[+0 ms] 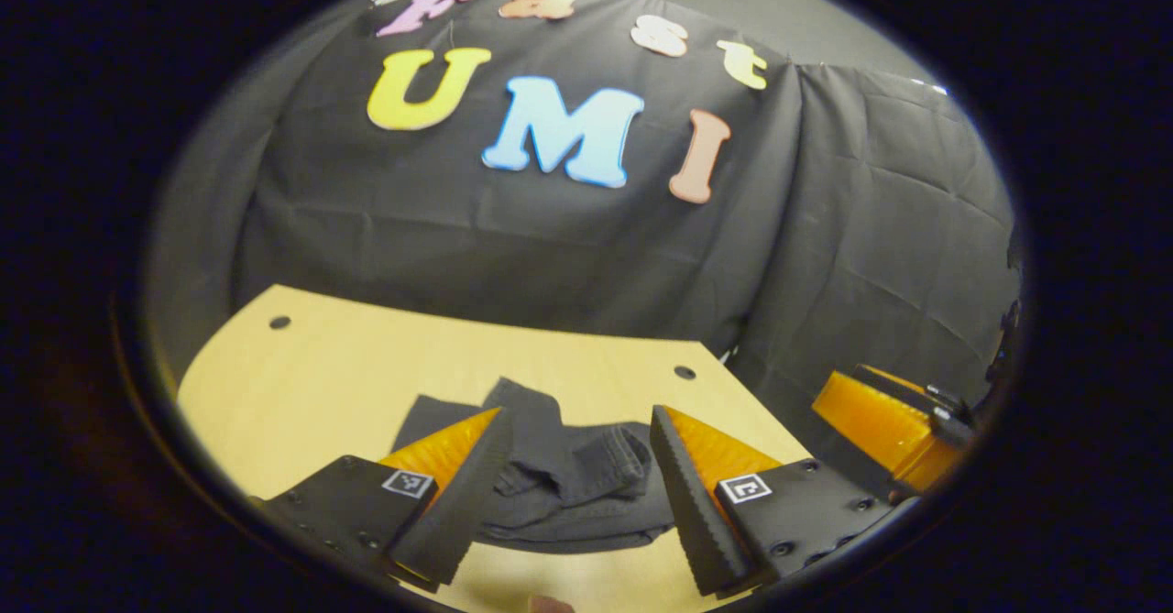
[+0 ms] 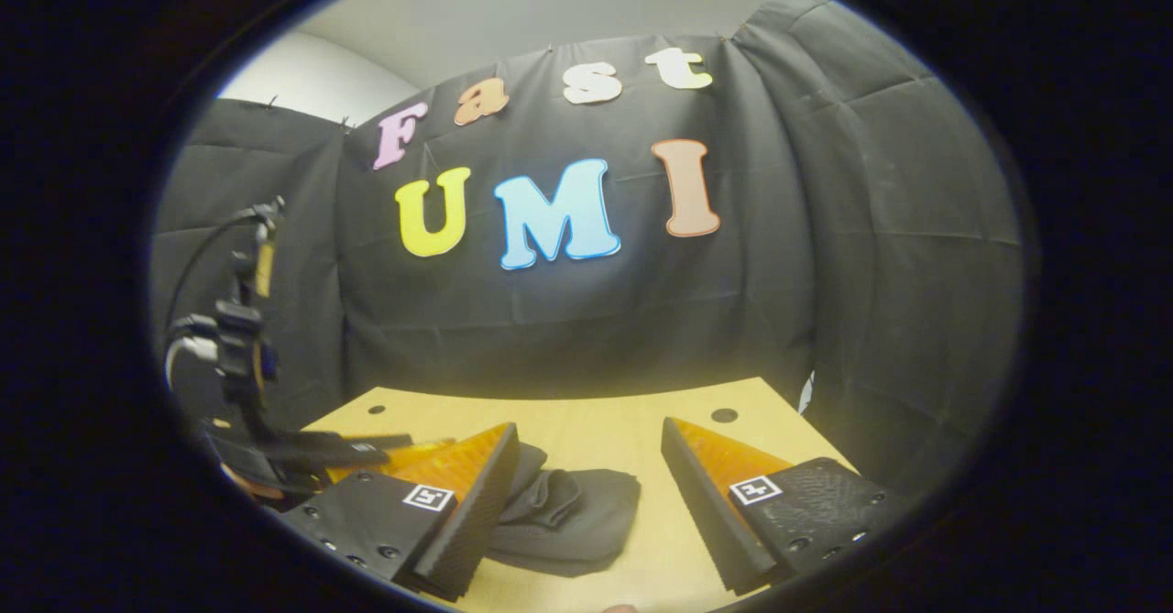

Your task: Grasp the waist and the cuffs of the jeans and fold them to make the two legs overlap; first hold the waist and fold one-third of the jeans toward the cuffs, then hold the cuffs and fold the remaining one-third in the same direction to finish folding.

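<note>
Lying bunched on pale wooden worktop (image 1: 302, 384): dark grey denim jeans (image 1: 568, 480), unfolded. Hovering above, spread and gripping nothing: left tongs (image 1: 581, 421), right tongs (image 2: 591, 434). Remaining, apparently: leg overlap, both thirds.

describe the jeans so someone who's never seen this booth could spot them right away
Find the light wooden table before the black cloth wall. On it lies a rumpled heap of dark grey denim jeans, between the open left gripper's fingers. It is the table's only soft, dark thing.
</note>
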`<state>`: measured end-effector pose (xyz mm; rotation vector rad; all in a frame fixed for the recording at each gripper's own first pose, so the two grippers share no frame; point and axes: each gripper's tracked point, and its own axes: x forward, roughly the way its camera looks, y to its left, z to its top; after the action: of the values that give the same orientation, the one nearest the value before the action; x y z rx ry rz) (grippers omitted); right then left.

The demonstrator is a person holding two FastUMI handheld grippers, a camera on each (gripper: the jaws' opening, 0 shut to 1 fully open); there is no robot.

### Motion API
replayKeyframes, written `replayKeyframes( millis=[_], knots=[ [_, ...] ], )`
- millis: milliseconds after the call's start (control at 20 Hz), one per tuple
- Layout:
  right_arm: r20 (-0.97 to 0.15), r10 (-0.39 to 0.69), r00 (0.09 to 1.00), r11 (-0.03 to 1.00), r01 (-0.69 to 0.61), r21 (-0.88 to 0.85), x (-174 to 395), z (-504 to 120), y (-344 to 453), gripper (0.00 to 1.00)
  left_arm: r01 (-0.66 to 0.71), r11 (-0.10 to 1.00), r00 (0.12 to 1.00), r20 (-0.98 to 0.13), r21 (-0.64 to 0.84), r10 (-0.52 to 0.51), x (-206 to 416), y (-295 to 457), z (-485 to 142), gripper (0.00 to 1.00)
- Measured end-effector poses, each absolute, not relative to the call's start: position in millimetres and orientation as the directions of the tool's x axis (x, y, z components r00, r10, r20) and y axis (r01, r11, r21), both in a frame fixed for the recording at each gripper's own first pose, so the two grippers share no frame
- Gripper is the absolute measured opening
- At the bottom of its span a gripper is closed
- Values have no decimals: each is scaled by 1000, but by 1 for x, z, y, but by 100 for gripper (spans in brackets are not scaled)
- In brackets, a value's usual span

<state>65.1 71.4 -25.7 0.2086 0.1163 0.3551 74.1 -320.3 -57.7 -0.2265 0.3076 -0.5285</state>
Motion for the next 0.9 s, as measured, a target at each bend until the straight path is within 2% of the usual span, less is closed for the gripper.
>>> replayKeyframes(
  millis=[50,150,200,500,600,700,750,900],
  knots=[
    [-68,345,936,923,-325,208,63,-25,70,93,457,850,843,-178,-260,-508,75,-310,-43,99],
    [-59,322,945,934,-307,181,59,-24,66,93,444,868,865,-146,-221,-480,66,-292,-29,100],
    [-51,310,949,940,-297,169,56,-22,64,93,431,877,876,-136,-210,-463,64,-284,-27,98],
    [-23,236,971,967,-233,98,48,-20,48,91,381,908,911,-96,-175,-401,61,-243,-18,98],
    [-23,222,975,972,-219,90,49,-17,42,94,366,916,922,-70,-164,-381,62,-235,-8,98],
    [-11,218,976,973,-216,83,51,-10,37,92,352,921,929,-56,-164,-365,59,-234,-3,98],
    [-5,213,977,974,-212,85,52,-8,33,94,351,922,930,-48,-162,-363,57,-236,-1,98],
    [17,193,981,976,-194,96,52,0,18,93,330,928,940,-25,-171,-339,46,-237,4,98]
  ],
)
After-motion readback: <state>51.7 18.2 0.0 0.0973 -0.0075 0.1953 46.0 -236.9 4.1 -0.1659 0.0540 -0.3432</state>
